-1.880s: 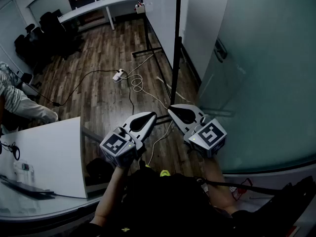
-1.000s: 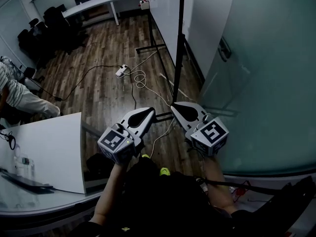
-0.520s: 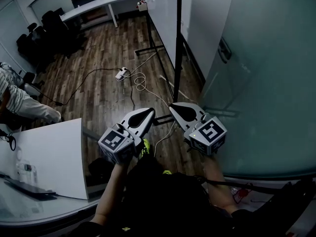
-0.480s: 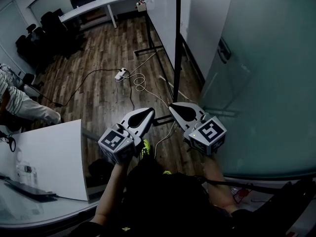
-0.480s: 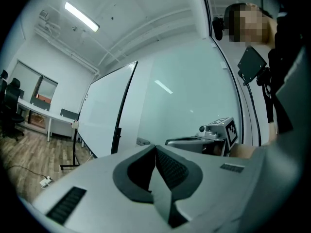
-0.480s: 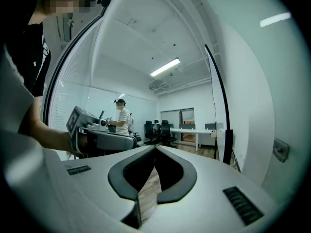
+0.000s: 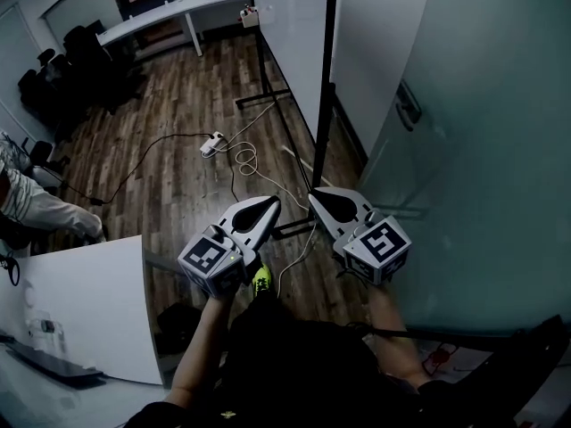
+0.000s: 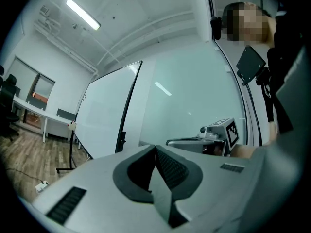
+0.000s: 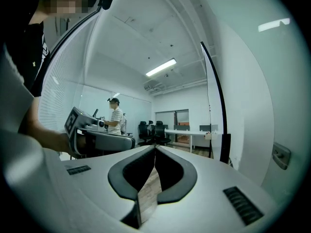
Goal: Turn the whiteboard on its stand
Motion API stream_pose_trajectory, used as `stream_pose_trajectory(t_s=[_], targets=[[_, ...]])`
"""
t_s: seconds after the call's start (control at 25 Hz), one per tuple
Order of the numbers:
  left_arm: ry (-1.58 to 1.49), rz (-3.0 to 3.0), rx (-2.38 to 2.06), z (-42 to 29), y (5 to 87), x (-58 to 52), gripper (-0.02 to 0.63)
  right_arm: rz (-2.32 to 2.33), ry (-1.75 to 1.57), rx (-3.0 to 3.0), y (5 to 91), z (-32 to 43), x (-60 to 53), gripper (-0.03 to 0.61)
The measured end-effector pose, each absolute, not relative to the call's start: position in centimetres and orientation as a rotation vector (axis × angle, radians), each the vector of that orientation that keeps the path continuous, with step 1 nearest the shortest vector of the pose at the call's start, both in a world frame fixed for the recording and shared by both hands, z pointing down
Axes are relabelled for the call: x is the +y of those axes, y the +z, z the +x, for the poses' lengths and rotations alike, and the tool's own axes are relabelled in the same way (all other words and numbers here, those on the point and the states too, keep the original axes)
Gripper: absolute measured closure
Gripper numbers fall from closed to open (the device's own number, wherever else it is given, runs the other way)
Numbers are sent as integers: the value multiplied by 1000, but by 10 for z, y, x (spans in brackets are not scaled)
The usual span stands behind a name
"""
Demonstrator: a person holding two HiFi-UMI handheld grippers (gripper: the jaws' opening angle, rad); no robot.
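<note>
Holding both claws level and side by side, short of the task's thing. Left claw (image 7: 268,202): jaws pressed together, nothing between them. Right claw (image 7: 318,194): the same, shut and empty.

Large white rectangular whiteboard (image 7: 287,25) is upright in its black metal stand and seen nearly edge-on from the head view. The stand's near black upright post (image 7: 328,87) serves as landmark.
- Both claws sit on the near side of the post and point towards it.
- The right claw's tip is almost in line with the post. The left claw is off to the post's left, on the board's face side.
- The board's long axis runs away beyond the post, roughly along the line the claws point.
- Frosted pale-green glass wall (image 7: 482,150) is just right of the post.
- White power strip (image 7: 211,142) and pale looped cables (image 7: 248,156) lie on the dark wooden plank floor (image 7: 169,176), left of the post and near the stand's feet.

Judgement: approach stage, nothing touched yet. The right claw is nearer the post, so it would likely take the near edge, while the left works the board's face. The swing should go leftward, away from the glass. The cables could snag the feet.
</note>
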State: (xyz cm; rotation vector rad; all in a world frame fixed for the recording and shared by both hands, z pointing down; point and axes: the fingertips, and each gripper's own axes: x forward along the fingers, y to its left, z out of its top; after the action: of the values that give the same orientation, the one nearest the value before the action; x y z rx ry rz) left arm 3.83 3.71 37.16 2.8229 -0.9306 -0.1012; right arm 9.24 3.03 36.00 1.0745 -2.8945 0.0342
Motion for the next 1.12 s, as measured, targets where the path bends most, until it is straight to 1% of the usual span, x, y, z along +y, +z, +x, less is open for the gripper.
stream_pose_trajectory(t_s=[0.4,0.64,1.12], targets=[[-127,2797,-845,23,373,-36,600,1134,75,-2836,363,71,-42,555],[-113,2799,-793,6,375,-77,600,1173,63,-2813,366,51,-86,554],[-112,2831,-650,-9,380,-157,600,1350,19,-2690,368,36,-174,532]])
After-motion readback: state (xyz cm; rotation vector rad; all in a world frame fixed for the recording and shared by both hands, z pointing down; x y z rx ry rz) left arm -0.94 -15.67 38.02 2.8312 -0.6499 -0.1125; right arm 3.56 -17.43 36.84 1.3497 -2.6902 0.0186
